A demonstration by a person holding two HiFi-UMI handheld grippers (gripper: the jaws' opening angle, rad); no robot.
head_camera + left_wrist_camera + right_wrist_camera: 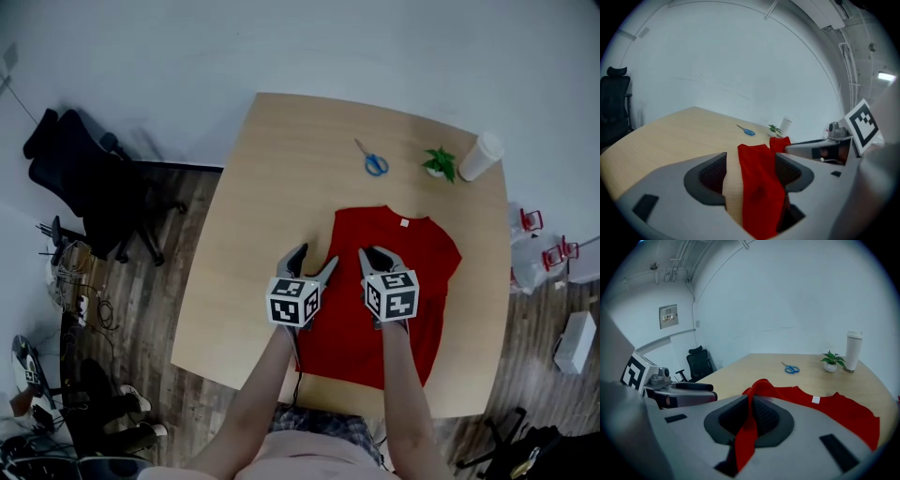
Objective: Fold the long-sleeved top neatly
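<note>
A red long-sleeved top (412,272) lies spread on the light wooden table (281,169), its collar tag toward the far side. My left gripper (312,262) hovers at the top's left edge. In the left gripper view its jaws (750,168) stand wide apart, with red cloth (759,187) between them near the right pad and bare table beside the left pad. My right gripper (378,255) is over the top's middle. In the right gripper view it (751,406) is shut on a raised fold of the red cloth (834,408).
Blue-handled scissors (373,161), a small potted plant (439,162) and a white cup (481,155) sit near the table's far edge. A black office chair (84,178) stands on the wooden floor to the left. Bags and boxes lie on the floor at right.
</note>
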